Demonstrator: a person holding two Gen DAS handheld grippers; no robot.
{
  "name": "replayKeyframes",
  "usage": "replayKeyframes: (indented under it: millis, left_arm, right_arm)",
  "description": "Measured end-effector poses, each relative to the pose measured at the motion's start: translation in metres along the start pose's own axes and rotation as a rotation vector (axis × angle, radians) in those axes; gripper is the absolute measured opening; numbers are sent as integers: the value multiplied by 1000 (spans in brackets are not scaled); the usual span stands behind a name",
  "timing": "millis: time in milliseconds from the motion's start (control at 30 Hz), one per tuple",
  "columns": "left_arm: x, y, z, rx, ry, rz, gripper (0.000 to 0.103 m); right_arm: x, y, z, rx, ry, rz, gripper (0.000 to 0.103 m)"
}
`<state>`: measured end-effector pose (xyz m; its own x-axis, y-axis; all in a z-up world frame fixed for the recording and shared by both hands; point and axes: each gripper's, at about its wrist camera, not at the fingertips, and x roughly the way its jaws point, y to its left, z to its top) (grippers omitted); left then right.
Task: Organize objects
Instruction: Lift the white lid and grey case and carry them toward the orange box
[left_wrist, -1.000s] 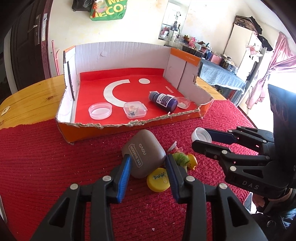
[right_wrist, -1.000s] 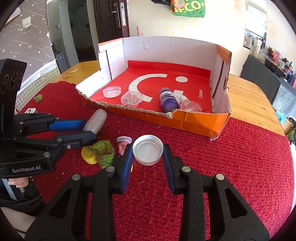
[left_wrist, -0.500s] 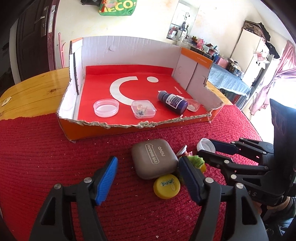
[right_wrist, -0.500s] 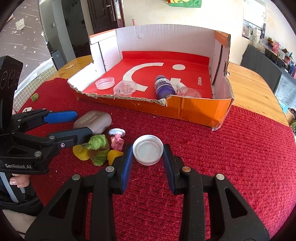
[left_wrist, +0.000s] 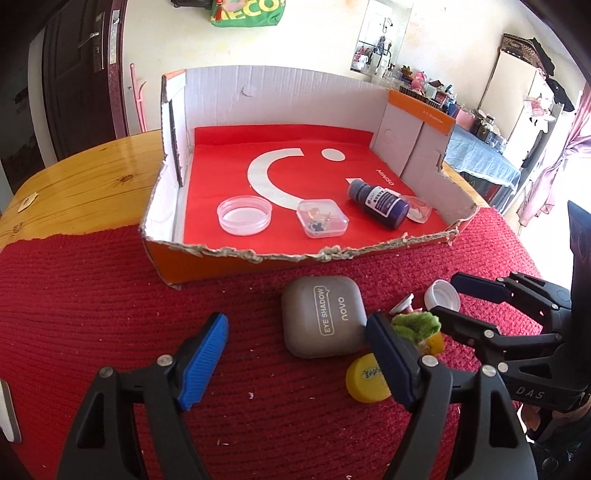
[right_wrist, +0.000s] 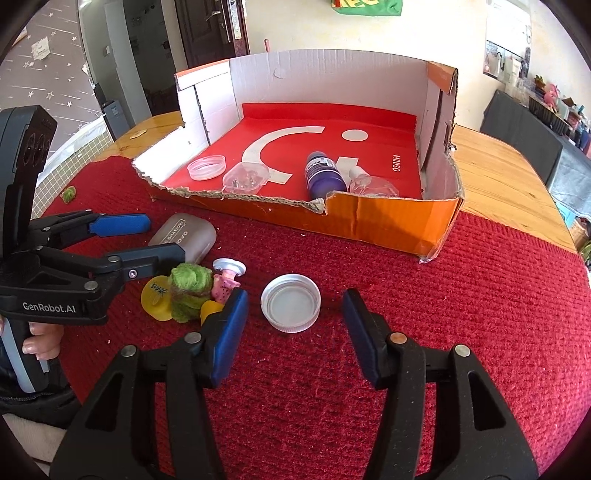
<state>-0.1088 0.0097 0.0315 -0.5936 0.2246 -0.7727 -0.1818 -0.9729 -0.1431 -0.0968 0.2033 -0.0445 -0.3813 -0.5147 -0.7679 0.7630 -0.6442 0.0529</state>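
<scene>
We find both jaws just opening, nothing held | white cap (right_wrist: 290, 308) near right gripper (right_wrist: 291, 325): light, rigid, slick; we advise gripping across rim | left gripper (left_wrist: 295, 360) wide beside grey case (left_wrist: 322, 321)

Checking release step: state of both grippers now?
Left gripper: open, jaws just opened, eye shadow case lies free between them.
Right gripper: open, just opened, white cap released.

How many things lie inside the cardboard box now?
4, all near its torn front edge: a round clear lid, a small clear case, a dark purple bottle and a clear bottle beside it.
</scene>
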Motion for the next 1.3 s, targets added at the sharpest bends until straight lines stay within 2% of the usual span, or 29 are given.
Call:
replayKeyframes:
  millis: [367, 467, 567, 633, 1133, 1300]
  left_arm:
    - [11, -12, 3, 37, 21, -13, 78]
    - [13, -13, 3, 40, 25, -5, 71]
    - [11, -12, 2, 43, 22, -33, 52]
    - [10, -13, 1, 46, 21, -39, 53]
    - [-21, -17, 6, 72, -46, -55, 53]
    - [-38, -19, 17, 90, -86, -61, 52]
  right_arm:
    - [3, 1, 0, -6, 5, -6, 52]
    - [4, 2, 0, -13, 5, -9, 52]
    - [6, 2, -1, -12, 3, -14, 49]
    - [6, 3, -1, -20, 0, -27, 31]
    - [-19, 13, 7, -56, -64, -15, 31]
    - [-33, 17, 14, -71, -98, -17, 31]
